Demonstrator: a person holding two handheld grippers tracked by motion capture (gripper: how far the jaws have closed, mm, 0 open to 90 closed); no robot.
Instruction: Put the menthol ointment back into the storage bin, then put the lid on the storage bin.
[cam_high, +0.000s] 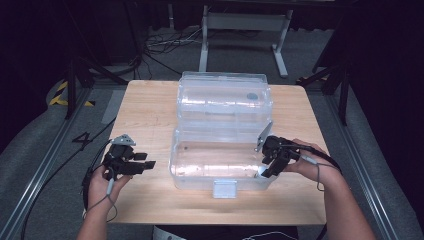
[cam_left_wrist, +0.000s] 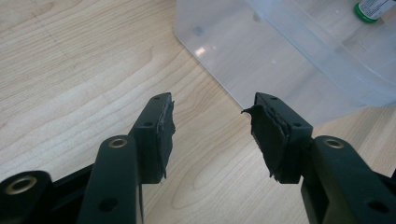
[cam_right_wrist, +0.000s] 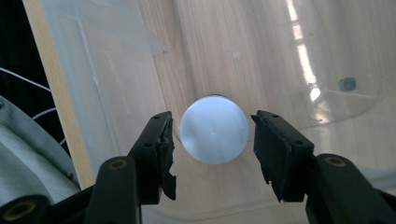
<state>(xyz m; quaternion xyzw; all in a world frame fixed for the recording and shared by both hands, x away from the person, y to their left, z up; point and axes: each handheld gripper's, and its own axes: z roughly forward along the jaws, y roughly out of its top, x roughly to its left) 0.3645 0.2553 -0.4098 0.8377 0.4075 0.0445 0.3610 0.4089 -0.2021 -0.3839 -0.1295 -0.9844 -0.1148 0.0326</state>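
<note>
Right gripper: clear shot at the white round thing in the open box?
Probably yes. The right gripper sits inside the clear box, jaws open either side of the white round object, nothing between them.

Wood, clear plastic and matt black jaws

We see a pale wooden table (cam_high: 150, 110) with a smooth, grained, faintly shiny top; on it a glossy see-through plastic box (cam_high: 222, 160) catching glare. At 12 o'clock from our right gripper (cam_right_wrist: 214, 135) sits a smooth, matt white bottle base (cam_right_wrist: 214, 135). The left gripper (cam_left_wrist: 212, 128) has matt black plastic, its rubbery pads (cam_left_wrist: 268, 135) ragged.
</note>
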